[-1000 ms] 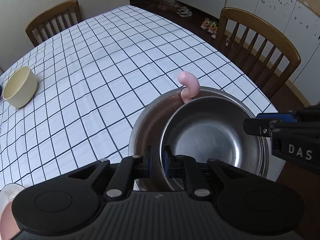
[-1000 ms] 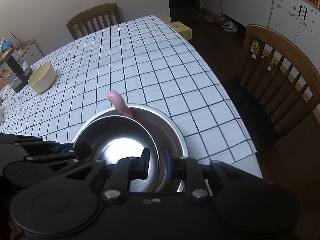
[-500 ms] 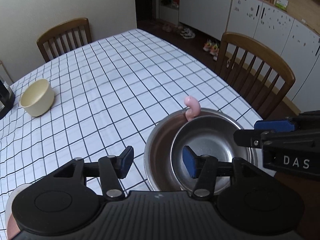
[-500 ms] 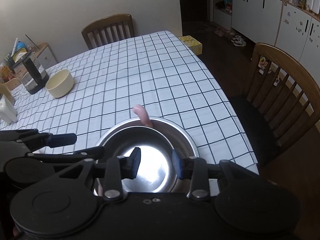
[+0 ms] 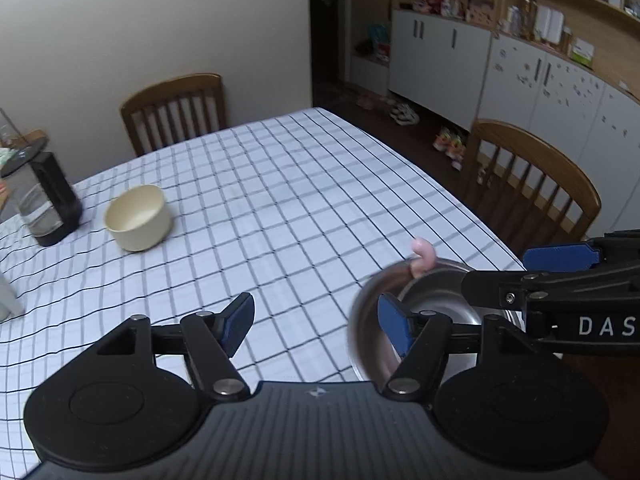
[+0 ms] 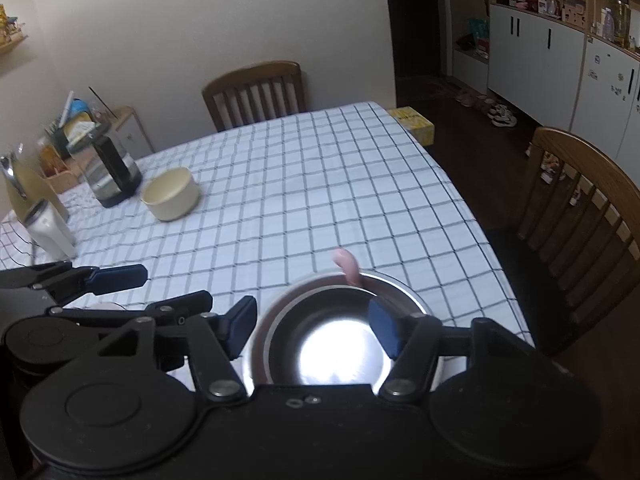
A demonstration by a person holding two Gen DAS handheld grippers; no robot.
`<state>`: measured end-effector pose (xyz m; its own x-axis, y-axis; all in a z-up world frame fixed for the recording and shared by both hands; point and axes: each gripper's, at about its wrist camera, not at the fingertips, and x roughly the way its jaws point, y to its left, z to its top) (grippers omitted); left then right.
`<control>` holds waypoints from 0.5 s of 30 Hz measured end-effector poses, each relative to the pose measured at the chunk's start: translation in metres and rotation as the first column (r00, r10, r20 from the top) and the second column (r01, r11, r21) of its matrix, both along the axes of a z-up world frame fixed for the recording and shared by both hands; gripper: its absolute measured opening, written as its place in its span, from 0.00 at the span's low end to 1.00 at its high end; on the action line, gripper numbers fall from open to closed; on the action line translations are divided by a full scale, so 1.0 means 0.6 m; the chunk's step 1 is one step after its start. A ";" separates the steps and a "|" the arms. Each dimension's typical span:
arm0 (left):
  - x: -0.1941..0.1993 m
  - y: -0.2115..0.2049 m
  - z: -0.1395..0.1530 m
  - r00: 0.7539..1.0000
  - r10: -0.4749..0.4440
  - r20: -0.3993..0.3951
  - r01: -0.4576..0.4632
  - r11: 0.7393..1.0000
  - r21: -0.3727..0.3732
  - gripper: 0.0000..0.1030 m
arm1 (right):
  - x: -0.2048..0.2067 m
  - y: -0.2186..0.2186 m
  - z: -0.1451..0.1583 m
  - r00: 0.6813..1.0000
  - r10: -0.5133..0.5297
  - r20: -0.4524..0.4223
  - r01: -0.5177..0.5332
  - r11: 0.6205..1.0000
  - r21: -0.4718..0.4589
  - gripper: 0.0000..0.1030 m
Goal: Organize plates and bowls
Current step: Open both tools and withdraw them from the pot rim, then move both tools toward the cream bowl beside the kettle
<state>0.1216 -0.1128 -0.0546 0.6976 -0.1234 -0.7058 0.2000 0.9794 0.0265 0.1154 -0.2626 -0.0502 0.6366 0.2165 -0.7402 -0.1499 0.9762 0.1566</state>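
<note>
- The left gripper (image 5: 316, 326) hangs above the checked tablecloth (image 5: 280, 200); its jaws have just been opening and stand wide, holding nothing.
- The right gripper (image 6: 312, 326) has likewise just been opening, jaws apart above the steel bowls (image 6: 340, 344), clear of the rims.
- The smaller steel bowl sits nested inside the larger at the table's near corner (a pink hook-shaped piece (image 6: 348, 266) rises at the far rim).
- A cream bowl (image 5: 138, 218) stands well apart, beside a dark kettle (image 5: 50, 204).
</note>
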 end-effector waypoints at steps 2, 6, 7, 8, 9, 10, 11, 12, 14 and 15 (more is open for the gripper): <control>-0.001 0.015 0.006 1.000 0.026 0.007 -0.026 1.000 -0.014 0.67 | 0.002 0.011 0.005 1.000 0.020 0.009 -0.020 1.000 0.005 0.67; 0.000 0.046 0.020 0.997 0.074 0.035 -0.073 0.997 -0.031 0.72 | 0.011 0.034 0.018 0.998 0.056 0.032 -0.057 0.998 0.004 0.76; 0.001 0.053 0.024 0.995 0.085 0.043 -0.083 0.996 -0.038 0.73 | 0.014 0.040 0.021 0.997 0.065 0.038 -0.065 0.998 0.003 0.78; 0.003 0.061 0.027 0.994 0.096 0.049 -0.093 0.995 -0.045 0.74 | 0.018 0.045 0.023 0.996 0.073 0.043 -0.073 0.997 0.001 0.79; 0.006 0.069 0.030 0.993 0.107 0.054 -0.104 0.993 -0.053 0.74 | 0.022 0.049 0.025 0.995 0.082 0.048 -0.083 0.997 0.001 0.80; 0.009 0.076 0.033 0.991 0.118 0.060 -0.115 0.992 -0.059 0.75 | 0.028 0.054 0.028 0.994 0.091 0.052 -0.092 0.996 0.001 0.81; 0.012 0.086 0.037 0.989 0.131 0.066 -0.126 0.990 -0.067 0.76 | 0.034 0.060 0.029 0.993 0.100 0.056 -0.100 0.995 0.000 0.84; 0.016 0.094 0.039 0.987 0.141 0.072 -0.136 0.988 -0.073 0.76 | 0.041 0.066 0.031 0.992 0.109 0.061 -0.109 0.994 -0.002 0.85; 0.025 0.109 0.043 0.984 0.161 0.079 -0.154 0.984 -0.086 0.76 | 0.056 0.077 0.034 0.989 0.127 0.070 -0.127 0.992 -0.004 0.89; 0.031 0.116 0.044 0.982 0.173 0.079 -0.165 0.982 -0.089 0.76 | 0.063 0.084 0.037 0.988 0.138 0.075 -0.138 0.990 -0.005 0.90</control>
<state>0.1403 -0.0431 -0.0281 0.7712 -0.0535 -0.6344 0.0319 0.9985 -0.0454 0.1533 -0.2120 -0.0279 0.6539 0.3067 -0.6916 -0.2949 0.9452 0.1403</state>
